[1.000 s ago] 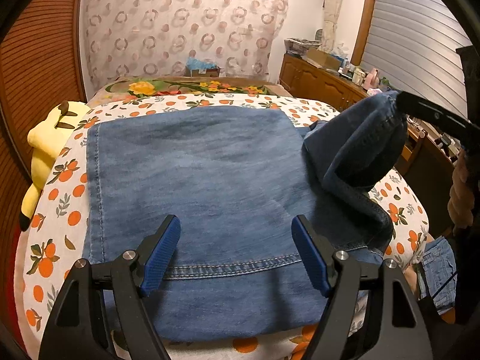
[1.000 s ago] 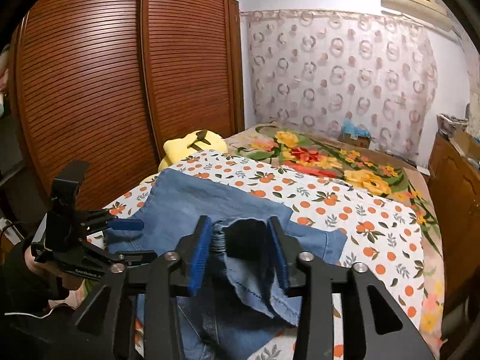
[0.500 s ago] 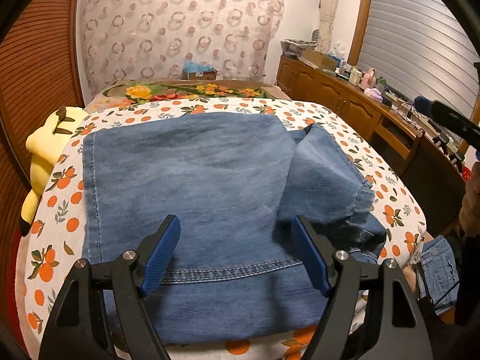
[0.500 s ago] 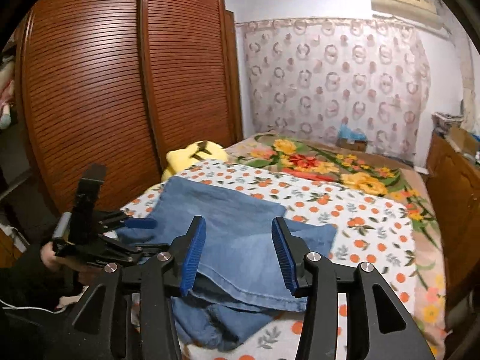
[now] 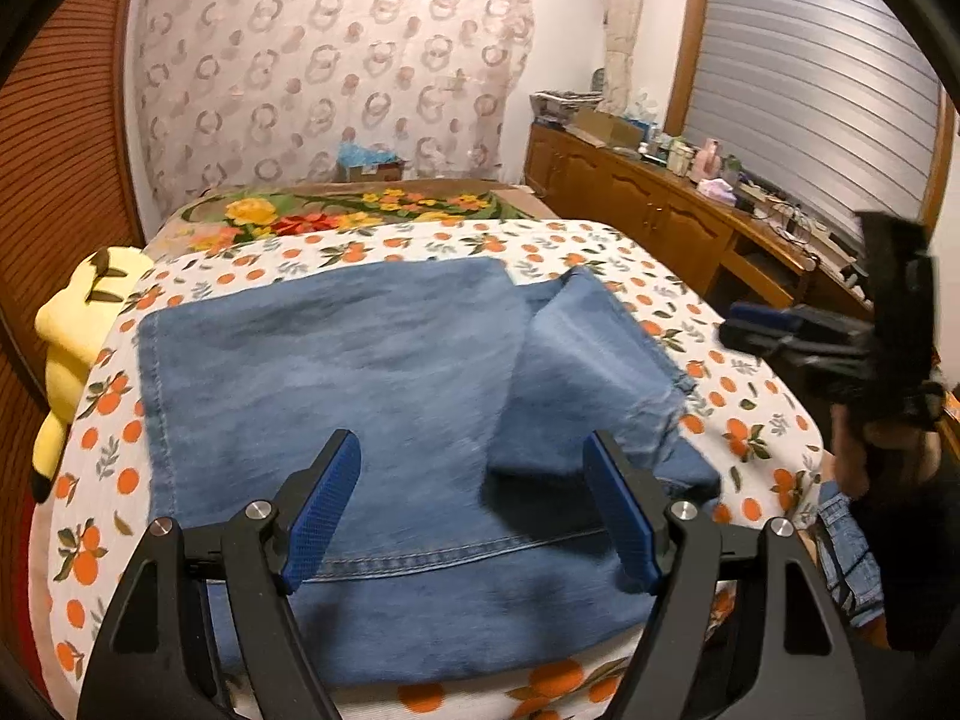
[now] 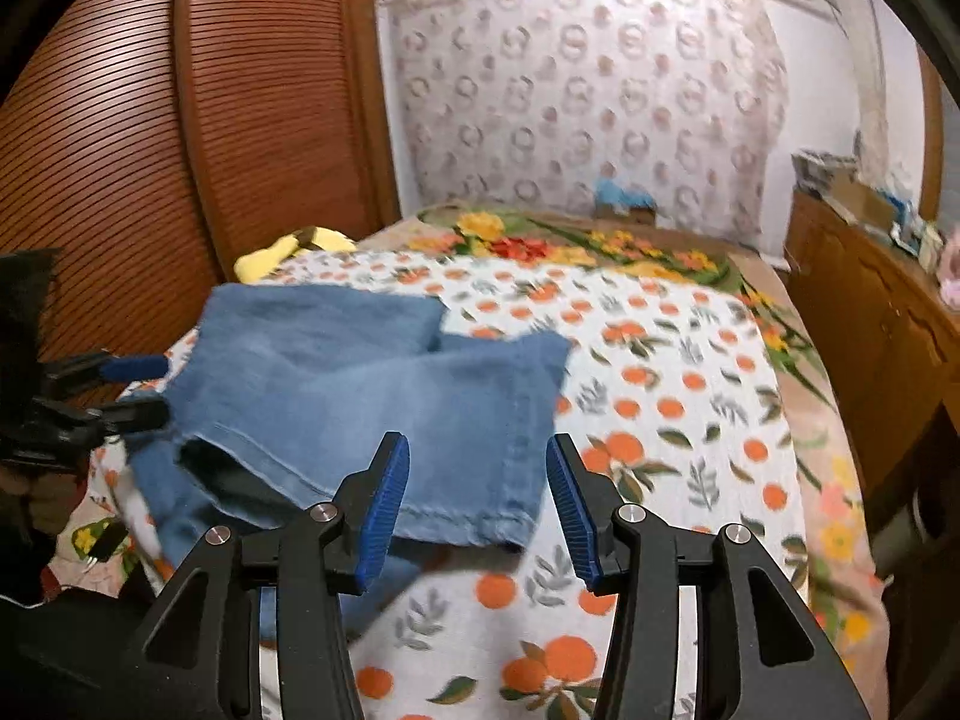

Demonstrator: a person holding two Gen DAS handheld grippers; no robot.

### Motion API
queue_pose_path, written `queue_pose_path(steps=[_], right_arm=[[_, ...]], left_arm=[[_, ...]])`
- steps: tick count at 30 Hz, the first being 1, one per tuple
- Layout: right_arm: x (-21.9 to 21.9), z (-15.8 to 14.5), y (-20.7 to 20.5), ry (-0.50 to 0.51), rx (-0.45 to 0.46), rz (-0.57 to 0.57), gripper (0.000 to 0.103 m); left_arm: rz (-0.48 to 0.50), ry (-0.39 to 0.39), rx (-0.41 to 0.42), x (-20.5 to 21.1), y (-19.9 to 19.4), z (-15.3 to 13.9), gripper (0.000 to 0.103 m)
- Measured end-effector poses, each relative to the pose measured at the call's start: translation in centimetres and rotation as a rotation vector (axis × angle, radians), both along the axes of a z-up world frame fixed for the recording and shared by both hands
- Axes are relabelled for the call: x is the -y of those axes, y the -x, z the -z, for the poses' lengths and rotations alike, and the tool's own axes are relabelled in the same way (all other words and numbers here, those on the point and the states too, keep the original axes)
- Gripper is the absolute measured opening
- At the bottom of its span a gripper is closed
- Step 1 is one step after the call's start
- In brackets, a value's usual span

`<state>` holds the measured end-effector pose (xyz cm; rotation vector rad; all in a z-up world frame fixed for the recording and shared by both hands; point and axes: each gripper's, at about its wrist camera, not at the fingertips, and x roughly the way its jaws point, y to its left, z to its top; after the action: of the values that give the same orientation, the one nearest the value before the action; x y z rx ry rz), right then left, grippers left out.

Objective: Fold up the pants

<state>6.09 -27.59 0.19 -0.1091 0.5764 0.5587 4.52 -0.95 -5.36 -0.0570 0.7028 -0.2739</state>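
Note:
Blue jeans (image 5: 336,396) lie spread on the orange-print bedsheet (image 5: 738,420). One pant leg (image 5: 588,372) lies folded over them on the right, its hem end (image 6: 420,516) toward the bed's near edge. My left gripper (image 5: 471,468) hovers open above the jeans' near seam, nothing between its blue pads. In the right wrist view my right gripper (image 6: 477,462) stands open just above the folded leg's hem, not touching it. Each gripper shows in the other's view: the right gripper (image 5: 762,330) beside the bed, the left gripper (image 6: 132,387) at the jeans' left edge.
A yellow plush toy (image 5: 72,324) sits at the bed's left edge beside a slatted wooden wardrobe (image 6: 120,150). A floral blanket (image 5: 336,219) covers the far end. A cluttered wooden dresser (image 5: 660,216) runs along the right. More denim (image 5: 840,546) lies low at the right.
The right gripper let go of the raised pant leg, which dropped flat onto the jeans. It then drew back and sank toward the bed's edge. The left gripper rose slightly.

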Motion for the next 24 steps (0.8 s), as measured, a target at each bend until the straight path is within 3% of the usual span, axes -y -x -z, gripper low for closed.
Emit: queue_pose_path(steps=[12, 21, 24], right_arm=[[0.2, 3.7, -3.4, -0.051, -0.153, 0.036, 0.05], [-0.4, 4.0, -3.6, -0.034, -0.165, 0.041, 0.05], [-0.3, 4.3, -3.6, -0.029, -0.165, 0.038, 0.05]], left_arm=[[0.11, -0.029, -0.023, 3.9, -1.0, 0.6, 0.077], [0.136, -0.045, -0.026, 4.8, -0.9, 0.8, 0.077], [0.131, -0.056, -0.041, 4.9, -1.7, 1.3, 0.073]])
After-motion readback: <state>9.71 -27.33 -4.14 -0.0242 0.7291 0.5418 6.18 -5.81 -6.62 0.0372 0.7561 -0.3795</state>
